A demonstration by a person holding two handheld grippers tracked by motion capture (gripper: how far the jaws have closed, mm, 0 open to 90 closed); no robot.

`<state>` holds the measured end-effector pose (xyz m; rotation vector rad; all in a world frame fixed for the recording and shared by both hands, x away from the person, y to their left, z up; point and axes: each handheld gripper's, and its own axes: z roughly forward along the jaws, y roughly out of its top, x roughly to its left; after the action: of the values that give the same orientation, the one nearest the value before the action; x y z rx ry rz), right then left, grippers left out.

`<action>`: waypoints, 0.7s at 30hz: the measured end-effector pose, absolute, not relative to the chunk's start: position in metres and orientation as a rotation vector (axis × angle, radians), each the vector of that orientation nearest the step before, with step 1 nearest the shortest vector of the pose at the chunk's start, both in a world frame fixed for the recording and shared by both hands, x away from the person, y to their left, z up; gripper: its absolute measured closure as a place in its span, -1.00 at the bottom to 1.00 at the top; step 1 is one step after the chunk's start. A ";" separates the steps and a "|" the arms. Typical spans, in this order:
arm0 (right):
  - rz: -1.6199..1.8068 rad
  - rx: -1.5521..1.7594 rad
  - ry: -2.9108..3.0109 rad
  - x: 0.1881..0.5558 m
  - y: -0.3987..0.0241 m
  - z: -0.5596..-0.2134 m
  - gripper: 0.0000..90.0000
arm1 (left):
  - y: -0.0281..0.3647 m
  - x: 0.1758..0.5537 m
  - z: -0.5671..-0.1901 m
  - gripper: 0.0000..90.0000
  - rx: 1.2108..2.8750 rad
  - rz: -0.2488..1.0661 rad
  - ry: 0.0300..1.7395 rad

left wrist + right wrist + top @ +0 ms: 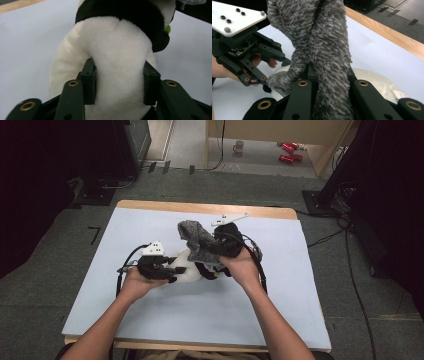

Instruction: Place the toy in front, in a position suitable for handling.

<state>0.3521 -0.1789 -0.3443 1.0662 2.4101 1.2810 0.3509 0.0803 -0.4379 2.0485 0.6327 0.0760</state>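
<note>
- The left gripper point(119, 82) has its jaws pinching the white belly of a plush toy point(110, 62), which bulges out between and above the two pads; no gap shows at either pad.
- The right gripper point(329, 82) has its jaws pressed together on a grey fuzzy cloth point(322, 45), which rises straight up from between them and flops over at the top.
- Risk: the plush is soft and rounded, so the left pads may squeeze only fur and stuffing; a pull from the cloth side could slide the toy out from between the jaws.
- Risk: the cloth is held low on a narrow fold; tugging it over the toy could strip it free or drag the toy across the bench point(150, 220).
- The left gripper view shows the pad contact and the toy's black band beyond the jaws.
- The high view shows both hands close together, the cloth point(197, 240) raised above the toy point(187, 270).
</note>
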 end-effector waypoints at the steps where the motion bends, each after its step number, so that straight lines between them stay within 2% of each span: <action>1: 1.285 1.062 2.410 0.352 -0.178 -0.344 0.72 | 0.081 0.352 -0.437 0.36 2.043 0.065 0.645; 13: 1.337 0.996 2.434 0.338 -0.160 -0.335 0.72 | 0.088 0.357 -0.424 0.49 1.942 -0.037 0.719; 21: 1.224 1.022 2.492 0.345 -0.153 -0.361 0.72 | 0.087 0.358 -0.423 0.52 1.936 -0.047 0.743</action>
<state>0.3455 -0.1528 -0.3608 1.0223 2.4922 1.2243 0.3577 0.0875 -0.4231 1.9363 0.7433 -0.0467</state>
